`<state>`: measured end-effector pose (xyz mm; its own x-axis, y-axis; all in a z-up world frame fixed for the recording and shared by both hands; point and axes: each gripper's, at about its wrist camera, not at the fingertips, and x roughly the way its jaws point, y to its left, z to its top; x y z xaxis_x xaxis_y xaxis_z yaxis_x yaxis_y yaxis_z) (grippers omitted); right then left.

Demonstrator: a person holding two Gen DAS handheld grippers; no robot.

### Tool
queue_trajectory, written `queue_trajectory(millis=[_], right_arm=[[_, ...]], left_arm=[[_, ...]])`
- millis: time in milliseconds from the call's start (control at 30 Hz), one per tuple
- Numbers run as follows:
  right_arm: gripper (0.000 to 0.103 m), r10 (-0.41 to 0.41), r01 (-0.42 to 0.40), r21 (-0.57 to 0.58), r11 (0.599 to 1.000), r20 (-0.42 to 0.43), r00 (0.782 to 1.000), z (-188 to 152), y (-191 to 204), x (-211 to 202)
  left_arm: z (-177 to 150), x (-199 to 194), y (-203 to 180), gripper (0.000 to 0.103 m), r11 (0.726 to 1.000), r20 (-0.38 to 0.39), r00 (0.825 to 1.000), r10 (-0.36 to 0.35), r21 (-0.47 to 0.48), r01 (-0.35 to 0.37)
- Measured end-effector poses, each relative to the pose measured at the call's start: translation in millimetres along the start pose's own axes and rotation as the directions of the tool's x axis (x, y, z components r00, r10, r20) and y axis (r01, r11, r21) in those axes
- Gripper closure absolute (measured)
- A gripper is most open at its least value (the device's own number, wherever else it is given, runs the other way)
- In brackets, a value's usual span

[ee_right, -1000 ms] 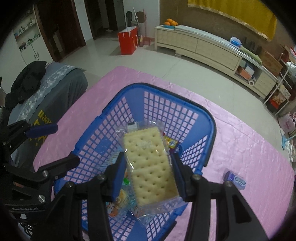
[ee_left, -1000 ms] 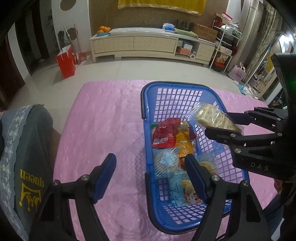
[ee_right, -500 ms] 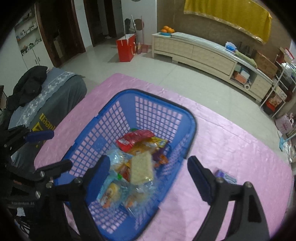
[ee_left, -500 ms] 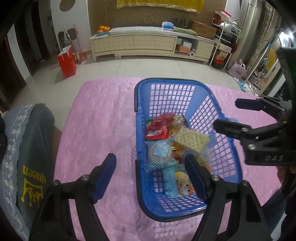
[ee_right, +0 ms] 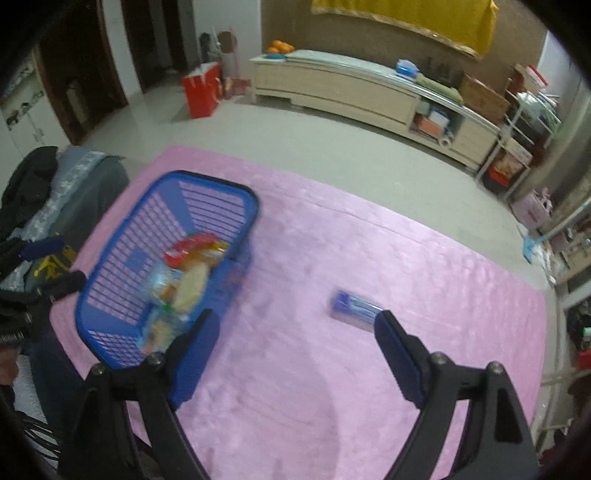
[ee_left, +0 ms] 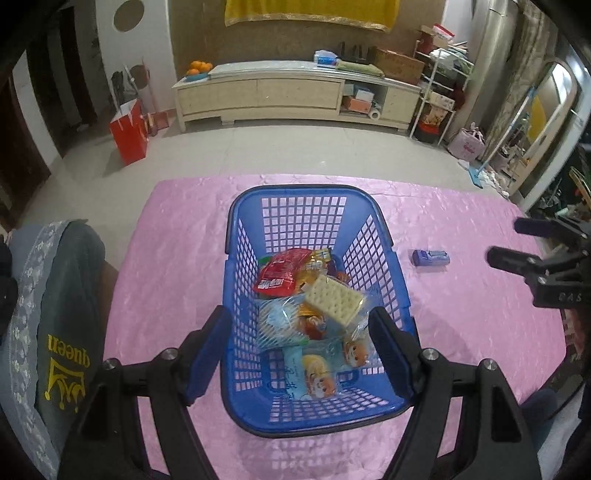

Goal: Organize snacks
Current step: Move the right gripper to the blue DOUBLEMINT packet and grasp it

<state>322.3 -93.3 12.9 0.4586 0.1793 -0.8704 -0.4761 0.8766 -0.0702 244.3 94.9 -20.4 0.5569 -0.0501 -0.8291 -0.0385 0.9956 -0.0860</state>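
Lying atop the other snacks in the blue basket (ee_left: 236, 236) is the cracker packet (ee_left: 334, 300). Left gripper (ee_left: 300, 349) and right gripper (ee_right: 291, 341) both gape wide, empty. A small purple packet (ee_right: 355, 305), apparently wrapped though blurred, rests on the pink tablecloth (ee_left: 177, 236), apart from the basket.

This is a home living room — a long cream low cabinet (ee_left: 295, 94) runs along the far wall under a yellow hanging cloth (ee_left: 310, 13), with a bowl of oranges (ee_left: 198, 69) on its left end. A red paper bag (ee_left: 129, 131) stands on the pale tiled floor (ee_left: 280, 151), and a cluttered wire shelf rack (ee_left: 441, 96) fills the right corner. Nearer, a table under a pink cloth (ee_left: 177, 243) holds a blue basket (ee_left: 306, 195) of snack packets — beside it, a grey-covered chair (ee_left: 55, 295).
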Motion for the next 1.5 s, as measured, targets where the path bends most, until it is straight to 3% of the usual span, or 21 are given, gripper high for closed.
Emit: queue_trajectory(millis=[267, 433, 600, 800, 933, 1167, 1267, 1400, 1500], right_arm=[[0.014, -0.008, 0.014, 0.055, 0.998, -0.101, 0.995, -8.3, -34.9, 36.3], [0.014, 0.074, -0.037, 0.195, 0.98, -0.185, 0.98, -11.4, -57.1, 77.8], [0.014, 0.11, -0.04, 0.255, 0.966, -0.265, 0.958, -11.1, -68.1, 118.6], [0.014, 0.141, -0.035, 0.334, 0.942, -0.298, 0.944, -6.1, -83.2, 158.8], [0.014, 0.154, -0.034, 0.346, 0.938, -0.326, 0.933, -6.3, -94.2, 183.9], [0.012, 0.133, -0.001, 0.359, 0.933, -0.342, 0.93, -2.9, -99.9, 218.1], [0.012, 0.129, 0.008, 0.377, 0.926, -0.337, 0.933, -3.8, -102.5, 225.5], [0.012, 0.126, 0.03, 0.385, 0.922, -0.372, 0.92, -7.8, -96.5, 236.5], [0.018, 0.093, 0.051, 0.377, 0.925, -0.354, 0.931, -9.3, -91.7, 238.5]], left_arm=[[11.9, 37.8, -11.7, 0.028, 0.999, -0.063, 0.997, 0.049, 0.016, -0.048], [16.4, 70.9, -13.2, 0.028, 0.998, -0.127, 0.99, 0.054, 0.015, -0.053], [24.4, 93.5, -17.2, 0.028, 0.997, -0.162, 0.985, 0.066, 0.039, -0.06], [39.2, 124.2, -9.5, 0.028, 0.998, -0.217, 0.974, 0.064, -0.005, -0.067], [46.1, 137.9, -9.1, 0.028, 0.999, -0.227, 0.974, 0.026, -0.015, -0.03], [58.8, 158.9, -5.3, 0.028, 0.997, -0.232, 0.973, 0.023, -0.062, -0.038], [60.6, 162.3, -8.3, 0.028, 0.998, -0.228, 0.972, 0.054, -0.02, -0.06], [58.5, 164.3, -14.7, 0.028, 0.998, -0.23, 0.972, 0.058, 0.02, -0.055], [58.6, 163.0, -15.6, 0.028, 0.999, -0.22, 0.974, 0.05, 0.015, -0.048]])
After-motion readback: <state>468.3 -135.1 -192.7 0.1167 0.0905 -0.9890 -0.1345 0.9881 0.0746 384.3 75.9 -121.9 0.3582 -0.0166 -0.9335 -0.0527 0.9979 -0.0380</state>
